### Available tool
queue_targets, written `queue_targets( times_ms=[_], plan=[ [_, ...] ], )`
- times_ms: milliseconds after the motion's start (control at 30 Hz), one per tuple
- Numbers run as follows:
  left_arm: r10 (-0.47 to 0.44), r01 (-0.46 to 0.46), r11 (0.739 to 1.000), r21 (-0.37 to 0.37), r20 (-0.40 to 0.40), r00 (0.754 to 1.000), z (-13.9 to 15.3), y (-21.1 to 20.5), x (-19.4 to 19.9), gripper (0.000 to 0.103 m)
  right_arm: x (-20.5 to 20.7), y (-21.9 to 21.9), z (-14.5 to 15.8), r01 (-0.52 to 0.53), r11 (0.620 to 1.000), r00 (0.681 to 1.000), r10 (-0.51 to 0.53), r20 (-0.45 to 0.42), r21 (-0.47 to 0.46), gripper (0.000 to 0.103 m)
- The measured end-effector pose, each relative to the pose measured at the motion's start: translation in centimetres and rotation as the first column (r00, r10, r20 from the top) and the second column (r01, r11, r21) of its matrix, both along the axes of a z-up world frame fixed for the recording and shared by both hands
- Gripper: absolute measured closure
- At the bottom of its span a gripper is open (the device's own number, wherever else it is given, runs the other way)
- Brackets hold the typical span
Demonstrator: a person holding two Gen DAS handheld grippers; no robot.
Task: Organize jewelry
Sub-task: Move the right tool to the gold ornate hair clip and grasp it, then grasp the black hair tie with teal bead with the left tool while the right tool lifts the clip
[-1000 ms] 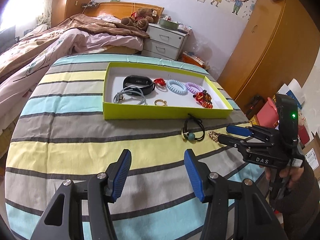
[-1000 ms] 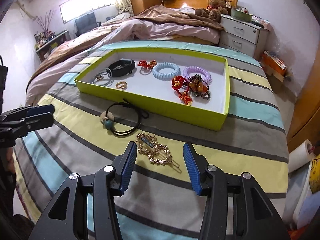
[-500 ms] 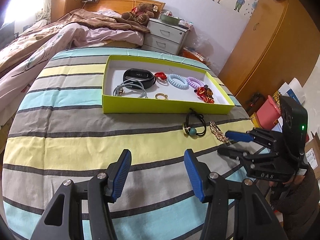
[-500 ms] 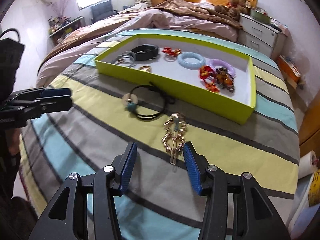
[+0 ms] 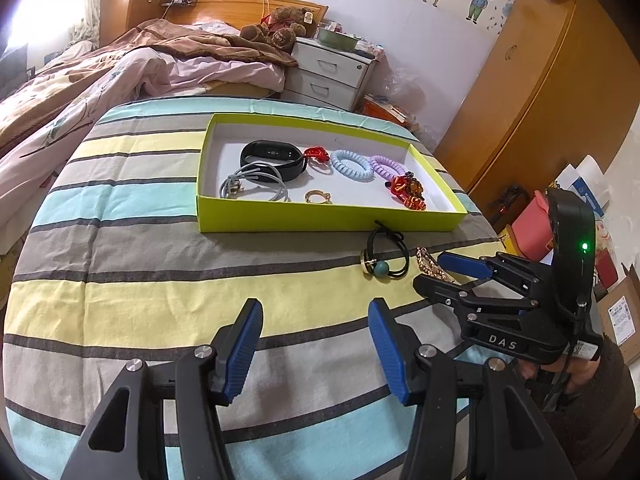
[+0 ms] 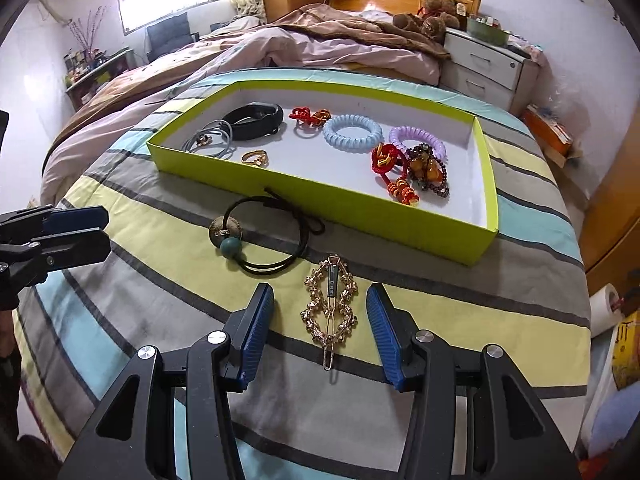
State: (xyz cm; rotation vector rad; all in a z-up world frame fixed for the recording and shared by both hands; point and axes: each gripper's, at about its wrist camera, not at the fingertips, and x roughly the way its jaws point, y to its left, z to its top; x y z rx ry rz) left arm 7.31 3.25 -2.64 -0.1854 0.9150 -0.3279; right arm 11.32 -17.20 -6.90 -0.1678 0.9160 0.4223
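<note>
A gold hair clip (image 6: 330,309) lies on the striped cloth, between the open fingers of my right gripper (image 6: 320,328); the pads do not touch it. In the left wrist view the clip (image 5: 431,265) is partly hidden behind the right gripper (image 5: 434,270). A black hair tie with a teal bead (image 6: 256,240) lies just beyond it, in front of the yellow-green tray (image 6: 320,196). The tray holds a black band, grey cords, a gold ring, coil hair ties and red and beaded pieces. My left gripper (image 5: 316,344) is open and empty over the cloth.
The striped cloth covers a round table (image 5: 120,280). A bed with pink bedding (image 5: 120,72) lies behind it on the left, a white nightstand (image 5: 332,72) behind the tray, a wooden wardrobe (image 5: 540,100) on the right. Boxes and bags stand on the floor at the right (image 5: 576,208).
My right gripper has swung round and moved forward, so the gold clip now lies lengthwise between its open fingers. The left gripper has barely moved.
</note>
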Motion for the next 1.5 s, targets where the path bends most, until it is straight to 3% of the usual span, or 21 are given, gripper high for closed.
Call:
queue_targets(
  times_ms=[133,300,700,1000,1100,1233,1333,1400,1500],
  plan=[
    [-0.007,0.007,1.0,0.006,-0.003,1.0,0.0,-0.5,0.3,0.049,-0.1,-0.1,0.0,0.008,1.0,1.0,-0.008,0.006,-0.001,0.056],
    [-0.023,0.023,1.0,0.013,-0.003,1.0,0.1,-1.4,0.8,0.049,-0.3,-0.3,0.1,0.004,1.0,1.0,-0.004,0.007,0.011,0.077],
    [-0.058,0.058,0.998,0.009,-0.033,0.998,-0.8,-4.6,3.1,0.049,-1.0,-1.9,0.8,0.039,0.998,0.999,-0.04,0.032,0.044,0.078],
    [-0.058,0.062,0.995,0.082,-0.042,0.997,-1.6,-7.4,5.4,0.049,-1.6,-3.4,1.4,0.071,0.995,0.997,-0.073,0.034,0.069,0.078],
    [-0.046,0.054,0.987,0.149,-0.058,0.997,-2.3,-8.1,6.1,0.049,-1.5,-3.5,1.0,0.077,0.996,0.997,-0.078,0.014,0.046,0.078],
    [-0.044,0.05,0.986,0.16,-0.043,0.998,-2.4,-8.2,6.3,0.049,-1.1,-4.4,0.8,0.111,0.993,0.994,-0.111,-0.019,0.041,0.078],
    [-0.04,0.047,0.979,0.198,-0.038,0.998,-2.5,-8.4,6.3,0.057,-1.4,-5.1,0.7,0.121,0.991,0.992,-0.12,-0.027,0.049,0.076],
    [-0.031,0.037,0.975,0.22,-0.029,0.999,-2.6,-8.4,6.3,0.067,-1.9,-5.4,1.0,0.114,0.993,0.994,-0.113,-0.011,0.045,0.061],
    [-0.02,0.024,0.97,0.24,-0.017,1.0,-2.6,-8.1,6.4,0.082,-2.8,-5.4,1.4,0.104,0.994,0.994,-0.104,0.014,0.036,0.056]
  ],
)
